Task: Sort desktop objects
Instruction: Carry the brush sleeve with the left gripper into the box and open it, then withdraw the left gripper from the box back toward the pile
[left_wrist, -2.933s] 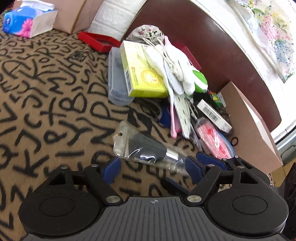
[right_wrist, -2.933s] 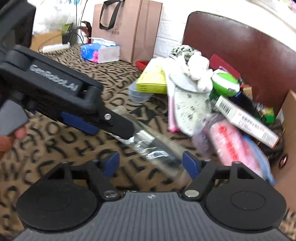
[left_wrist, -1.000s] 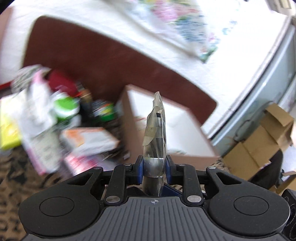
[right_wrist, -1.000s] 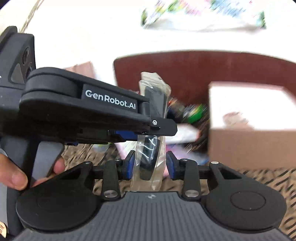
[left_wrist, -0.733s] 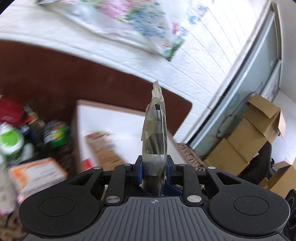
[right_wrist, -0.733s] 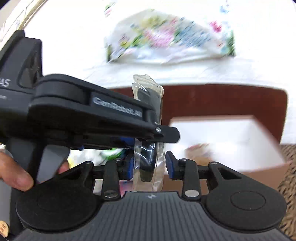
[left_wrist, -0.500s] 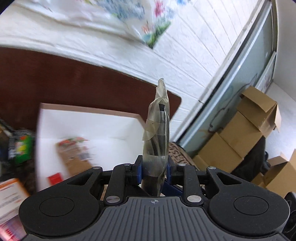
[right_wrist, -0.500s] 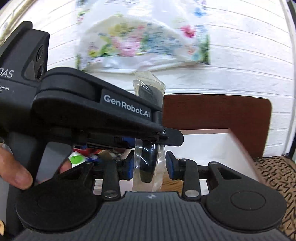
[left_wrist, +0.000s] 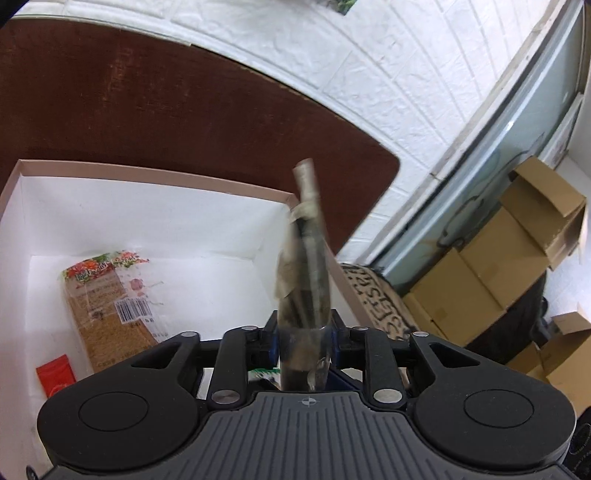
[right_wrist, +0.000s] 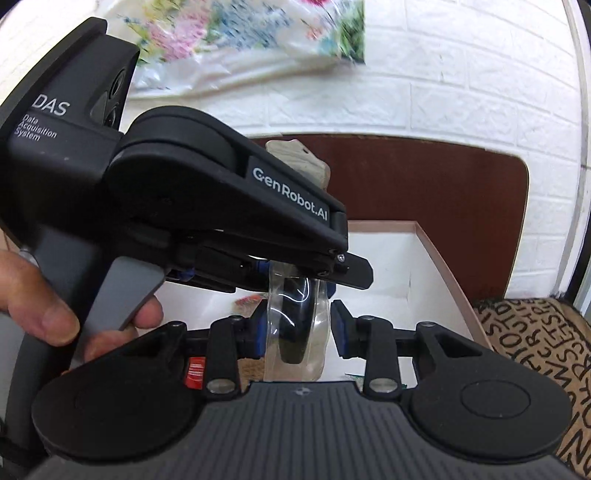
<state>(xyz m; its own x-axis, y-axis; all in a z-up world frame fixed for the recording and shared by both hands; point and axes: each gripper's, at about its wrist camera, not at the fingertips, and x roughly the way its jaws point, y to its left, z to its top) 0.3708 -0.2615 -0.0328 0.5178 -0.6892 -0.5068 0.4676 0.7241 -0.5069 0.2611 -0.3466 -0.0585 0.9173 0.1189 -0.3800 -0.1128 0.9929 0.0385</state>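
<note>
Between the blue pads of the left gripper (left_wrist: 303, 334) a clear plastic bag (left_wrist: 304, 273) with a dark brush inside is standing up, and the pads are squeezing it tight from both sides. In the right wrist view the same bag (right_wrist: 297, 328) is sitting between the pads of the right gripper (right_wrist: 298, 330), but these pads are standing a little apart from it with a small gap on each side. The person's hand (right_wrist: 55, 310) is wrapping around the left gripper's grey handle. Just under and behind the bag, a white box (left_wrist: 155, 218) with a brown rim is lying open, holding a brown snack packet (left_wrist: 110, 306) and a small red packet (left_wrist: 55, 374). Behind the box, a dark brown board (left_wrist: 166, 110) is leaning on the white brick wall (left_wrist: 369, 62).
</note>
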